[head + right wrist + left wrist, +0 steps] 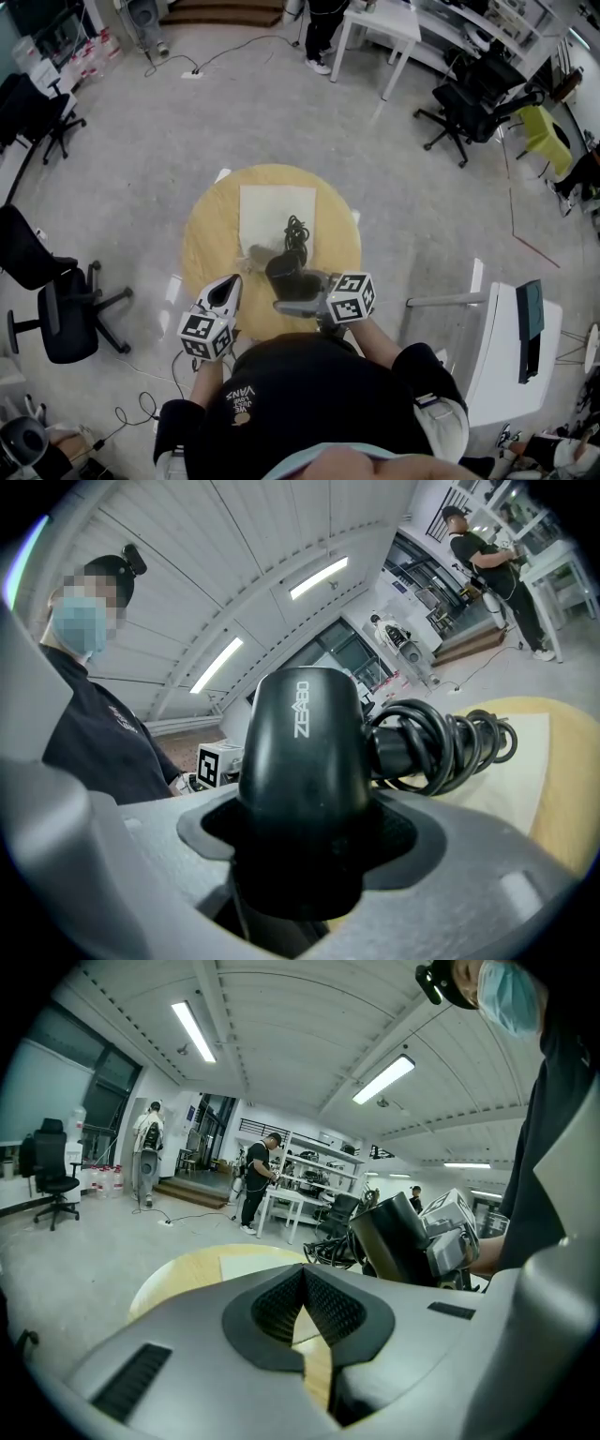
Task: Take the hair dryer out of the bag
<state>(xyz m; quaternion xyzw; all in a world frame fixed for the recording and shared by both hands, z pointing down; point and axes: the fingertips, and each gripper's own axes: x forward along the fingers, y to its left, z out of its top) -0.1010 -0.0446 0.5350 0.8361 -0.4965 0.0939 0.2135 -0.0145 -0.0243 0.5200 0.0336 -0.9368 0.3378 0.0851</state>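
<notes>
Hair dryer (300, 761): lower end hidden betw. right gripper (302, 855) pads. Round table (211, 225): near edge hidden behind person's torso (300, 403). Far person (323, 33): cut off by top edge, legs only. Cord (296, 232) plug: too small to tell.

Round table (202, 234): bare wood along left and right rims, free to reach. Centre covered by flat cream bag (272, 208); cord coil (296, 232) over its lower part. Lower centre blocked by hair dryer (284, 274) clamped in right gripper (286, 303). Closed left gripper (228, 284) just beside it, narrow gap. Floor around table open; black chair (52, 305) far left, white desk (511, 342) far right.
</notes>
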